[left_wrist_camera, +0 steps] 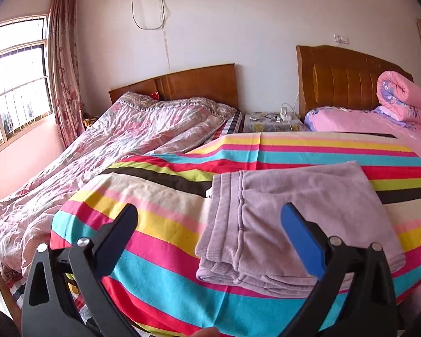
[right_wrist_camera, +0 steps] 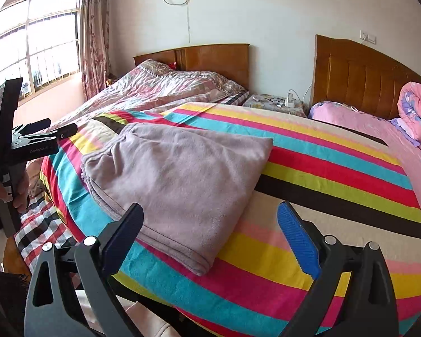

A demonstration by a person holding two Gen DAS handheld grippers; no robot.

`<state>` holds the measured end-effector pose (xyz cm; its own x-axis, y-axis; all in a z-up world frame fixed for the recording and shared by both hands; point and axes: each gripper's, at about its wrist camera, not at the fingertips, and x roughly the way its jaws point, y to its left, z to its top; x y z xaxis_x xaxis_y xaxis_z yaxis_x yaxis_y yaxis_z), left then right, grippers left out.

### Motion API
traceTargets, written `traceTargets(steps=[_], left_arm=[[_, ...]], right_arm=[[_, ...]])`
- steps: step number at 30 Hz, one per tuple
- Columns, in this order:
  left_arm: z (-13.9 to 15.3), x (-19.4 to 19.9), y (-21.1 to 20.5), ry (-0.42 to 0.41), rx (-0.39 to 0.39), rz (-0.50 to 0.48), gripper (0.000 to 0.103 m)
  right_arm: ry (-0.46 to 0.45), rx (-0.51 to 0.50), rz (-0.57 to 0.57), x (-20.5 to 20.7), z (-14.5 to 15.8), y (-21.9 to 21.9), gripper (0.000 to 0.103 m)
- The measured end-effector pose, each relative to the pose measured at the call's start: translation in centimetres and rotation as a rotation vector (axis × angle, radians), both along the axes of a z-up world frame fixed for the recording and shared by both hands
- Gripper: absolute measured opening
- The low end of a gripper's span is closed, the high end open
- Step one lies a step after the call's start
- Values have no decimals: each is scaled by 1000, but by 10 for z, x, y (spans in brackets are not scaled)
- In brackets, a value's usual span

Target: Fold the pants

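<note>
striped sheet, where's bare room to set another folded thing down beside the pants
Free: the striped sheet right of the folded pants, up to the pink bedding. Also a strip beyond the pants toward the nightstand. Crowded: the sheet's left edge, where the pants lie close to it.

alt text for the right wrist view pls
Folded mauve pants lie on a bright striped sheet, with the open right tool hovering empty just in front. At the left edge the left tool is held up, clear of the fabric.
</note>
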<state>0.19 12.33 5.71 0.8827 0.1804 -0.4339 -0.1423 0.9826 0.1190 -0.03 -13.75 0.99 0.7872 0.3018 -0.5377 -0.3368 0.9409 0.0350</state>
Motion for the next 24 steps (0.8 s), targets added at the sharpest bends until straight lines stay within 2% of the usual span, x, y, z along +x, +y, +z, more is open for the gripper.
traceTargets(steps=[4, 7, 9, 11, 13, 16, 19, 24], left_arm=[[32, -38, -10, -111, -52, -7, 102], [29, -51, -26, -128, -46, -6, 102], [20, -53, -37, -93, -50, -16, 102], [6, -55, -49, -46, -50, -30, 102], [-13, -58, -59, -4, -41, -39, 102], [-38, -62, -70, 63, -46, -59, 102], [-52, -67, -79, 87, -28, -71, 102], [-54, -70, -86, 69, -12, -113, 102]], right_arm=[[-82, 16, -37, -40, 25, -3, 92], [-128, 13, -75, -65, 25, 0, 92], [-134, -29, -62, -74, 18, 8, 92], [-95, -91, -23, -78, 7, 15, 92], [-80, -127, -36, -82, -2, 17, 92], [-47, -77, -84, -89, -11, 5, 92], [-36, -54, -148, -97, -19, -8, 92], [24, -11, -196, -96, -32, -22, 92]])
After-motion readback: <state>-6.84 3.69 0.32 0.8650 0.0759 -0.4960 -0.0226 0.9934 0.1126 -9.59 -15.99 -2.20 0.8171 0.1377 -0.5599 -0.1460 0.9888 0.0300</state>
